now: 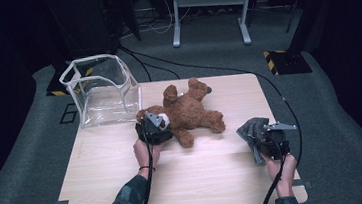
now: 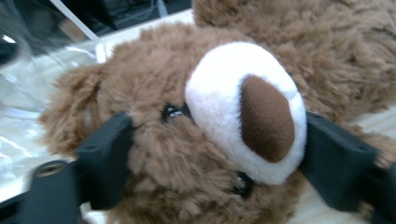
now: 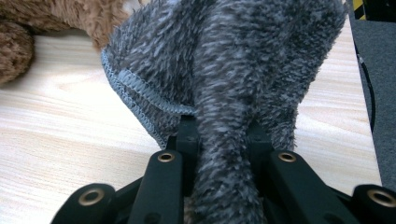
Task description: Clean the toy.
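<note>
Straddling the teddy bear's head point(image 2: 201, 130), your left gripper point(image 1: 153, 126) had its two black jaws spread wide, one against the fur by the ear side and the other beside the white muzzle; they sat at the head's flanks without visibly squeezing it. The teddy bear point(image 1: 190, 112) lay on its back near the middle of the wooden table point(image 1: 216, 179), head toward you and legs sprawled toward the far edge. You held the right gripper point(image 1: 265, 141) near the table's right edge, well apart from the bear, and its jaws were pinched tight on a grey fuzzy cloth point(image 3: 224, 84), which bunched up between them and fanned out above. A clear plastic bag point(image 1: 101, 89) with white trim stood open at the far left corner, just beside the bear's head.
</note>
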`<state>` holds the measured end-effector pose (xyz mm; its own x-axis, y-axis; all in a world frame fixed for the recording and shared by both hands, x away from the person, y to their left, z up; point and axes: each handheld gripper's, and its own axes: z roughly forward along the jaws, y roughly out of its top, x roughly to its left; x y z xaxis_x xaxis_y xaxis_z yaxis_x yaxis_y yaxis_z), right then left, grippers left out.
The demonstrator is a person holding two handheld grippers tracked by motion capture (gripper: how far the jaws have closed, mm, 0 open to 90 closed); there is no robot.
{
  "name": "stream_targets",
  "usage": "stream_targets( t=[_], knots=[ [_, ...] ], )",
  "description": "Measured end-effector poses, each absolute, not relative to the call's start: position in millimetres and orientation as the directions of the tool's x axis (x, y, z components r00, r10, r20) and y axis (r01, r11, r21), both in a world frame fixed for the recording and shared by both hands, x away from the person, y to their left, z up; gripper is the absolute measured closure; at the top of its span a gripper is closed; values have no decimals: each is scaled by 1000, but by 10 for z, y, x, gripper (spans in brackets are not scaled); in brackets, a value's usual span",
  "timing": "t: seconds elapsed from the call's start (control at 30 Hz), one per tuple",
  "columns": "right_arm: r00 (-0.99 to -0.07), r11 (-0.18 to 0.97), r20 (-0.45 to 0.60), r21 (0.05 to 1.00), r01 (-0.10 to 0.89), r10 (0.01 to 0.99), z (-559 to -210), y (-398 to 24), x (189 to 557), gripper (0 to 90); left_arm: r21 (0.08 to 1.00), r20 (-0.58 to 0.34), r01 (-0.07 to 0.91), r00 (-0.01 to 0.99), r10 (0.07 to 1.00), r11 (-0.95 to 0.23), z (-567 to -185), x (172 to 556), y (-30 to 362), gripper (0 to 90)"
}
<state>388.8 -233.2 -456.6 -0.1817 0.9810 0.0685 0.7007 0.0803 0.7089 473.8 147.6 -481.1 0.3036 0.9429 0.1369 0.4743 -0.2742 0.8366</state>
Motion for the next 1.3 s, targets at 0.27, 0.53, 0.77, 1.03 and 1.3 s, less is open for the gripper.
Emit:
stream_targets(
  t=[0.27, 0.53, 0.77, 1.03, 1.3],
  knots=[
    [-186, 88, 61, 710, 699, 981, -4528, -2326, 3885, 742, 857, 135, 422, 371, 919, -296, -4879, 4752, 1560, 443],
    [-188, 93, 56, 710, 698, 981, -4520, -2320, 3895, 742, 872, 89, 380, 496, 864, -308, -4877, 4736, 1747, 474],
    [-187, 96, 52, 711, 697, 981, -4486, -2301, 3907, 743, 876, 48, 370, 572, 819, -309, -4871, 4720, 1849, 474],
    [-191, 107, 39, 712, 694, 981, -4431, -2271, 3921, 743, 881, 4, 344, 683, 731, -325, -4866, 4680, 1849, 471],
    [-219, 138, 19, 723, 677, 975, -4324, -2158, 3953, 743, 885, -15, 329, 727, 686, -330, -4866, 4638, 1756, 467]
  ],
)
